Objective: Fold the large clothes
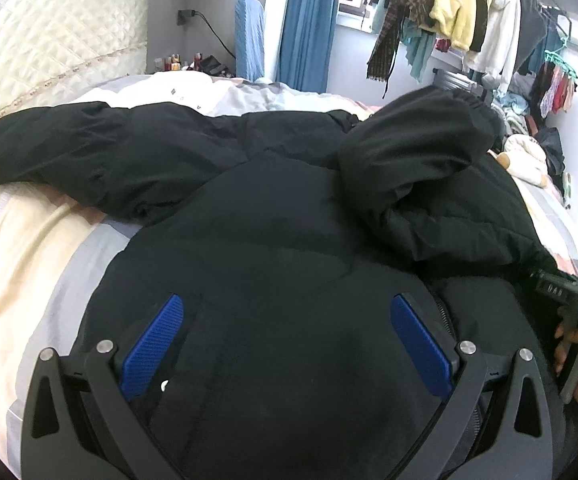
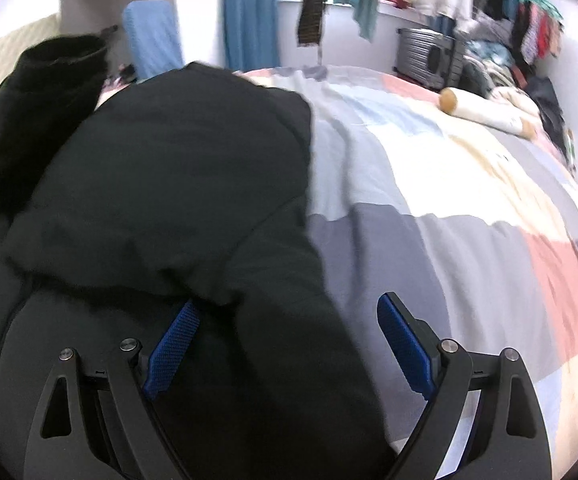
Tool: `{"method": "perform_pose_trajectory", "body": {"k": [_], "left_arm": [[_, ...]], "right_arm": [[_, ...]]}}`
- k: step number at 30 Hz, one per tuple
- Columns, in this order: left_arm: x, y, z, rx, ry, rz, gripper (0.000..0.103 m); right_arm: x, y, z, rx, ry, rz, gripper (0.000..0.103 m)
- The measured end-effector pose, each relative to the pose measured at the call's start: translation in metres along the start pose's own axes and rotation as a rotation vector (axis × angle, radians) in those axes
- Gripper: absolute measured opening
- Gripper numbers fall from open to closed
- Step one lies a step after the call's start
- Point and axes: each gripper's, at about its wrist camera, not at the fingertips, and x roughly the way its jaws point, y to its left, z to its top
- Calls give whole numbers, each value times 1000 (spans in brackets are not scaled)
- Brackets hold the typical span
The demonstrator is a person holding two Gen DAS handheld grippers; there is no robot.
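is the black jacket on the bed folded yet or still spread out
Partly folded. One sleeve is flipped over the black jacket body, while the other sleeve lies stretched out across the bed.

Bedroom in lived-in home. Bed (image 2: 469, 208) with patchwork cover in grey, pink, cream, blue: directly under and ahead of tongs. Quilted cream headboard (image 1: 49, 40): far left ahead. Blue curtain (image 1: 307, 32) and window (image 1: 353, 4): straight ahead on back wall. Rail of hung clothes (image 1: 469, 12), yellow, white, plaid: upper right ahead. Small bottles (image 1: 173, 62) on bedside surface and wall socket with cable (image 1: 187, 16): ahead left. Ribbed grey suitcase (image 2: 425, 56) and heap of clothes (image 2: 501, 76): far right, beyond bed.
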Motion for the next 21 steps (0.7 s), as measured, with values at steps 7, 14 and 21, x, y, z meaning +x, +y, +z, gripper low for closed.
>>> {"method": "perform_pose_trajectory", "body": {"k": [7, 14, 21], "left_arm": [[6, -7, -2, 27, 11, -4, 103], [5, -16, -1, 46, 21, 8, 103], [9, -65, 18, 128, 64, 15, 103]], "right_arm": [[-4, -19, 6, 101, -41, -7, 89], [-1, -32, 1, 176, -30, 4, 91], [-2, -30, 3, 157, -35, -4, 91]]}}
